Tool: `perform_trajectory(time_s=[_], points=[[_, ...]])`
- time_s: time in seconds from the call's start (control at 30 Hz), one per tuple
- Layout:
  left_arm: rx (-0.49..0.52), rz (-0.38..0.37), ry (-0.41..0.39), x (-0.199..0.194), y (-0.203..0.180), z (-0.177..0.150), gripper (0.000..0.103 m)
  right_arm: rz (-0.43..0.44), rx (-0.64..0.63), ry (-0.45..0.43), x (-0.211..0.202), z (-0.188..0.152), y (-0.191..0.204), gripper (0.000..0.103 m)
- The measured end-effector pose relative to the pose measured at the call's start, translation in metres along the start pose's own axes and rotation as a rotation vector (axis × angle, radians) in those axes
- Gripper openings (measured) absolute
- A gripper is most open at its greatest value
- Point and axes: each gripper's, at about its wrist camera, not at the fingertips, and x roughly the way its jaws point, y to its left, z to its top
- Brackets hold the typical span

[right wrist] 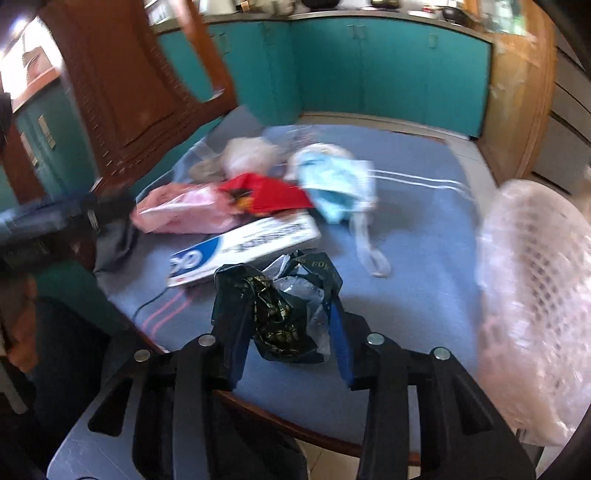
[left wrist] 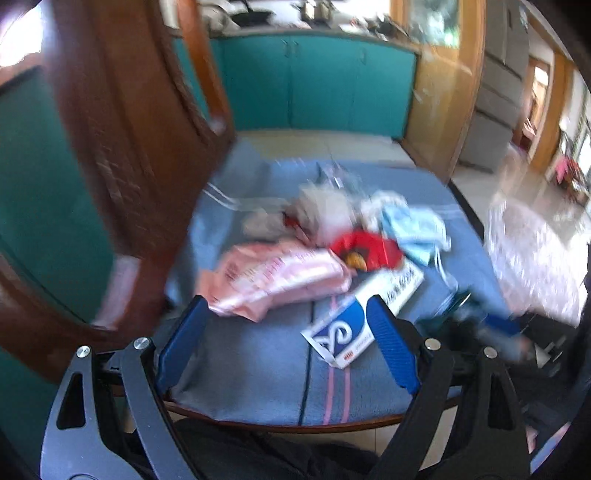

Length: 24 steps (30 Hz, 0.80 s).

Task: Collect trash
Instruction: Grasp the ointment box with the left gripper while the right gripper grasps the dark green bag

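Teal cabinets (right wrist: 388, 70) back the blue cloth (right wrist: 417, 229); pink basket (right wrist: 532, 295) flanks the litter.

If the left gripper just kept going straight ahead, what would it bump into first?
Probably the pink packet, lying just beyond the open left gripper on the blue cloth; the white-and-blue box sits beside its right finger. Blur makes depth uncertain.

A blue cloth (right wrist: 424, 266) with pink and white stripes is covering a round wooden worktop (right wrist: 317, 441). A carved dark wooden chair back (left wrist: 122, 147) is rising at the left, and teal cabinets (right wrist: 388, 70) are running along the wall behind, beneath a cluttered, blurred counter (left wrist: 280, 18). A pale pink lattice basket (right wrist: 535, 295) is standing at the right edge, by a glossy tiled floor (left wrist: 517, 184).
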Motion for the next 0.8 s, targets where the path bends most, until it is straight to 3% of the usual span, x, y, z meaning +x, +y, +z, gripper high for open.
perform_trajectory(time_s=[0.17,0.3,0.4,0.57,0.8], points=[[0.122,-0.134,0.107,0.046,-0.028,-0.011,0.087,-0.072,0.041,-0.001,-0.011,-0.003,-0.027,0.041],[0.201,-0.14,0.135,0.069,-0.046,-0.012,0.089,-0.102,0.04,-0.016,-0.018,-0.001,-0.032,0.055],[0.209,-0.168,0.156,0.081,-0.052,-0.011,0.088,-0.13,0.013,-0.036,-0.024,0.001,-0.029,0.059],[0.197,-0.186,0.176,0.087,-0.054,-0.013,0.059,-0.13,0.0,-0.053,-0.028,0.002,-0.026,0.066],[0.143,-0.186,0.237,0.069,-0.047,-0.03,0.054,-0.123,-0.006,-0.02,-0.015,-0.003,-0.024,0.071]])
